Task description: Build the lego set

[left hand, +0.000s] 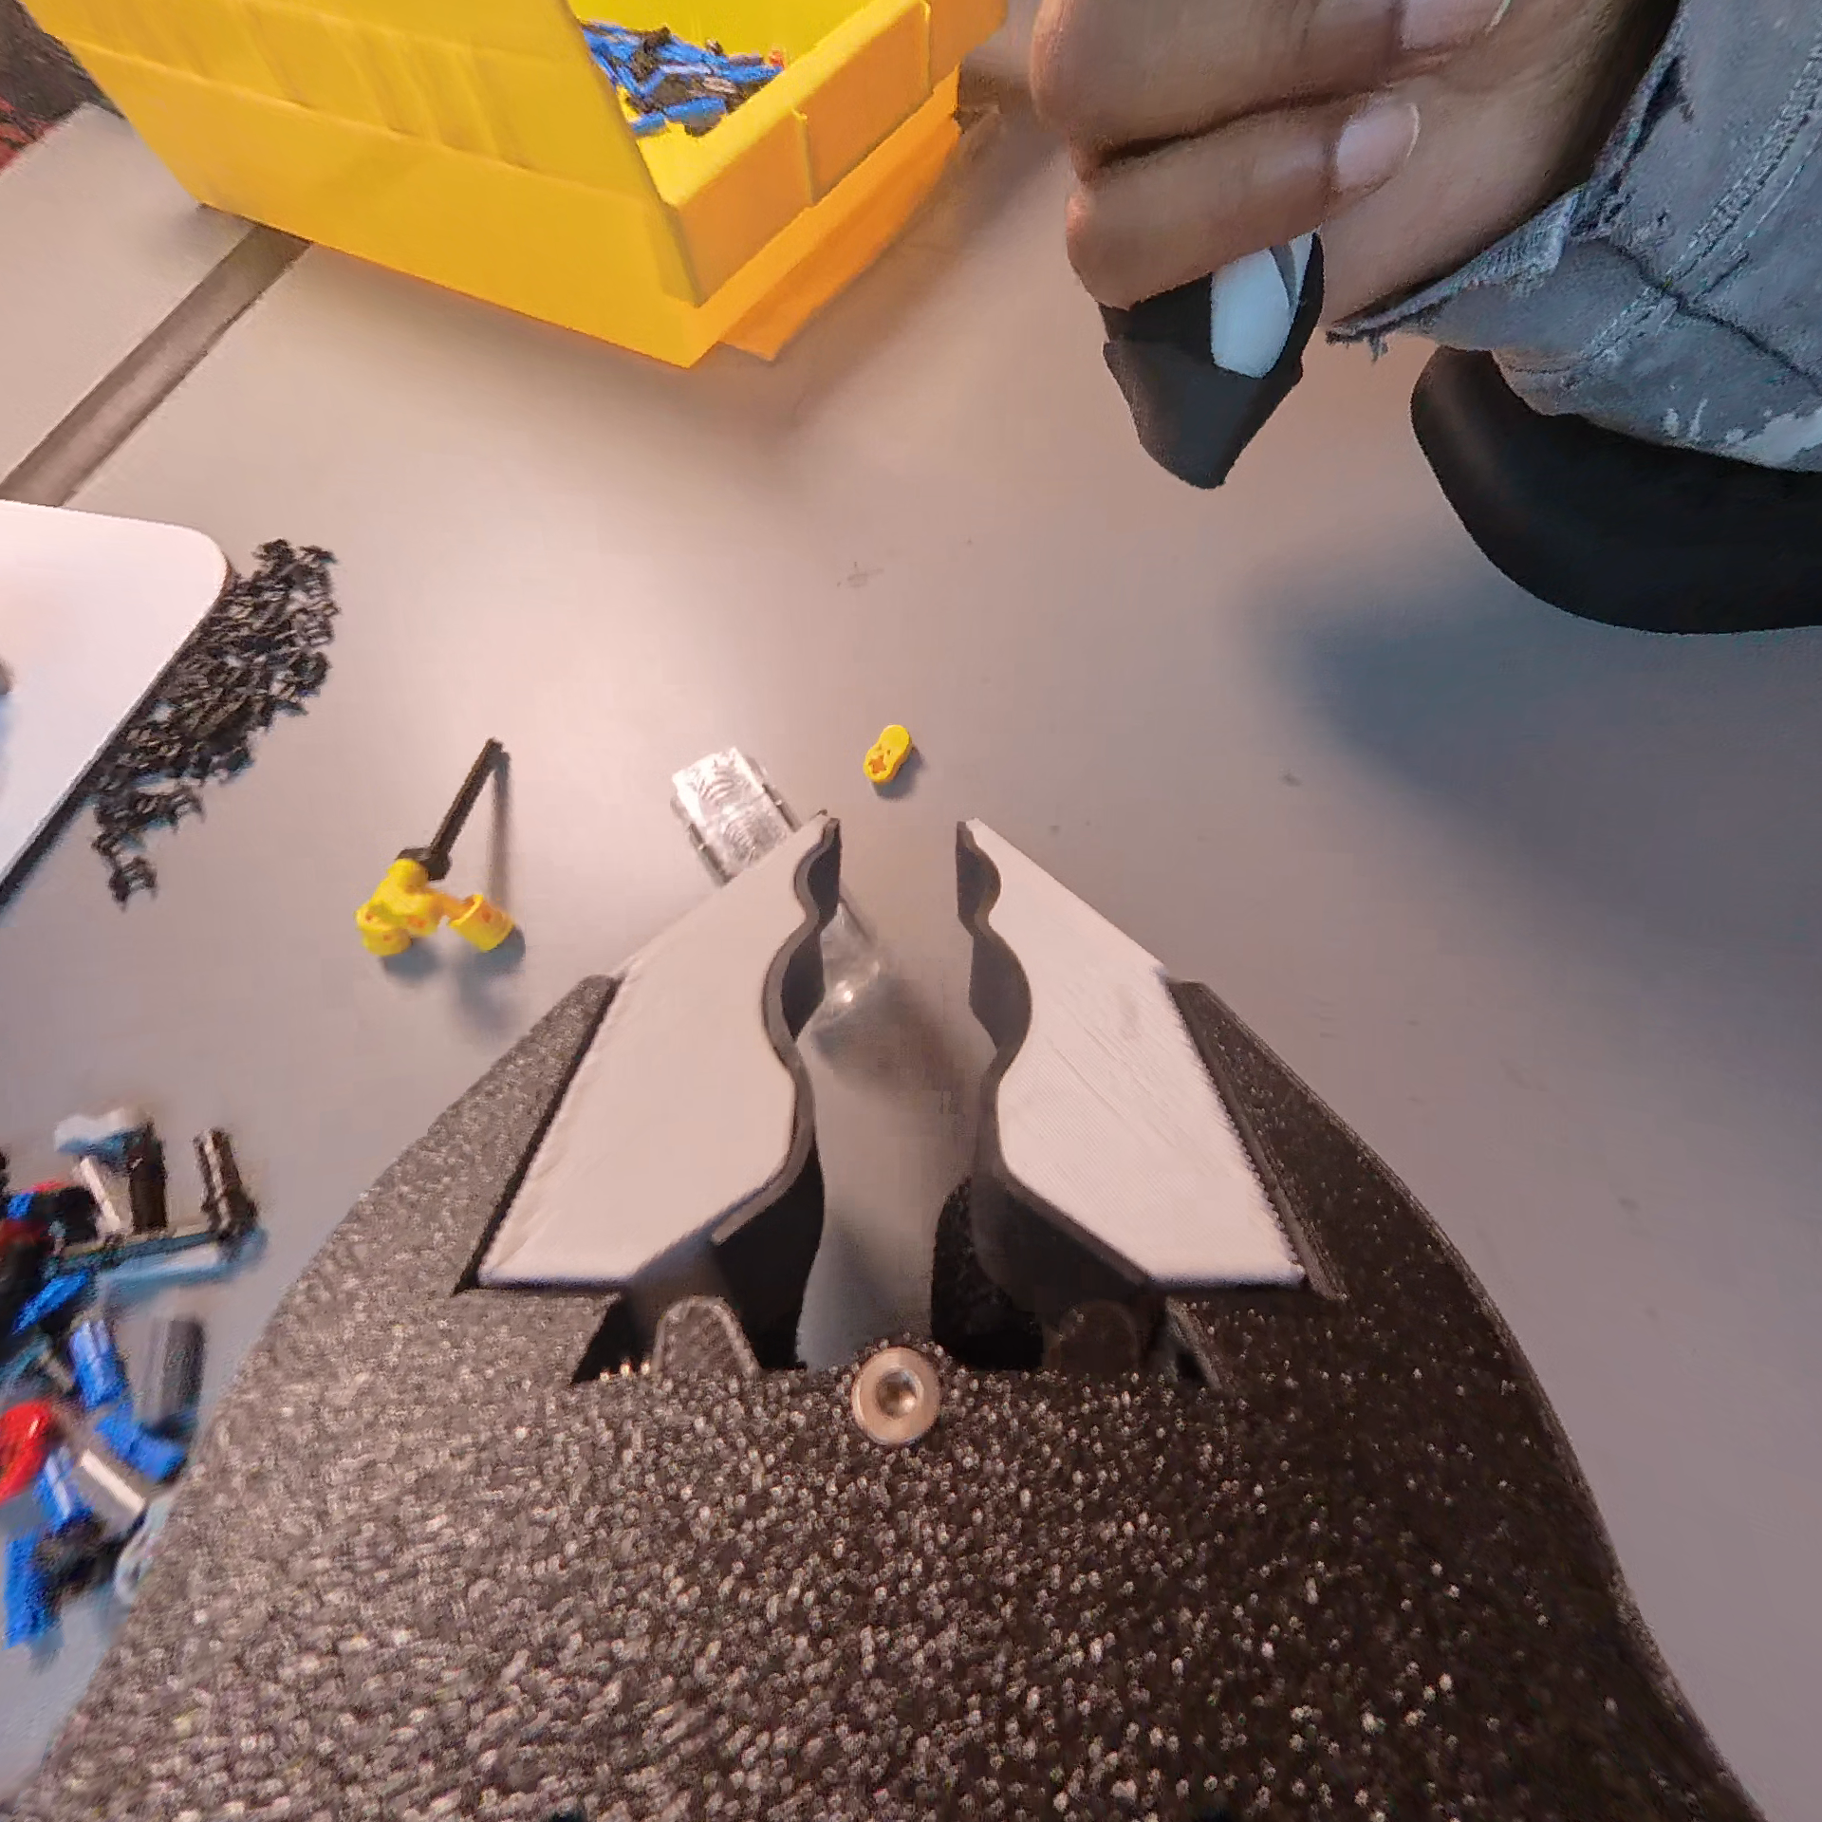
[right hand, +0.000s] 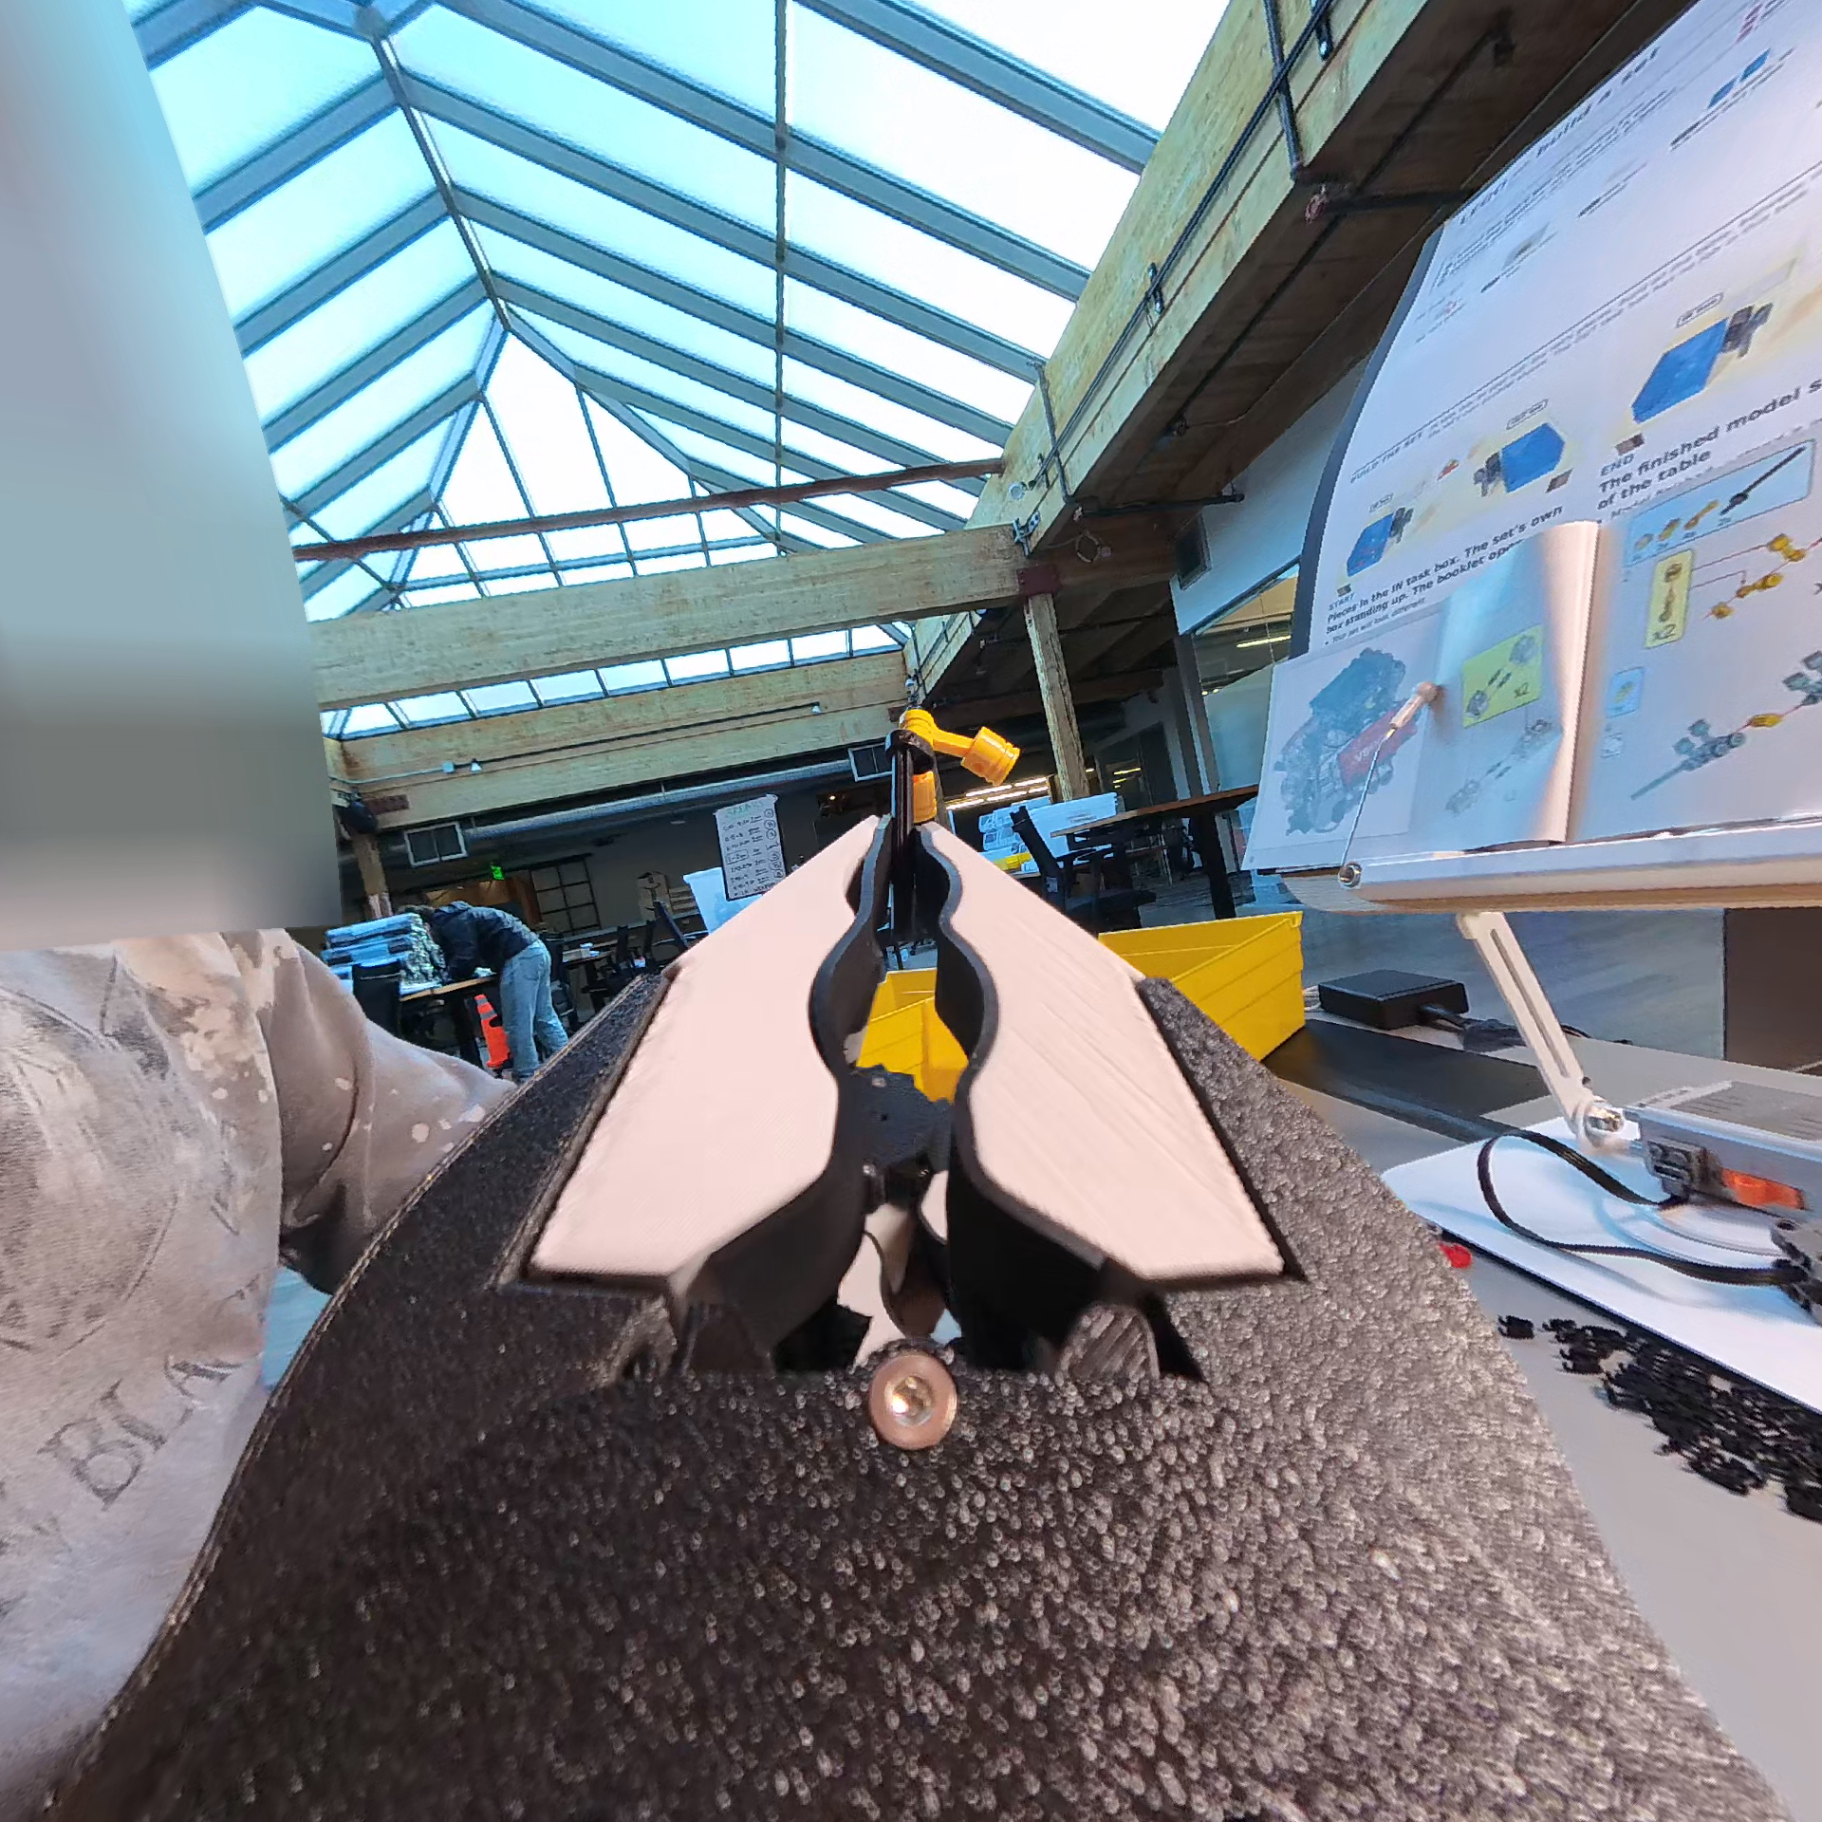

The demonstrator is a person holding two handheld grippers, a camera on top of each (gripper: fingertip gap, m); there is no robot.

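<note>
Right now I am holding my left gripper low over the grey worktop, its jaws standing spread with nothing between them. A clear piece is lying just beside and partly under the left finger, and a small yellow connector is sitting just ahead of the tips, apart from both. To the left, a yellow joint on a black axle is resting on the worktop, with a heap of small black pins beyond it and mixed blue, red and grey parts at the near left edge. A yellow bin is standing at the far side. My right gripper is pointing upward, away from the worktop, its jaws pressed together on a thin black axle carrying orange-yellow joints above the tips. An open booklet on a stand is at the right. In my judgement, the axle is pinched only near the tips, so I should be keeping that grip steady and the axle upright, and bringing the left gripper in squarely, since the little connector could skid on the smooth worktop if nudged from one side.
</note>
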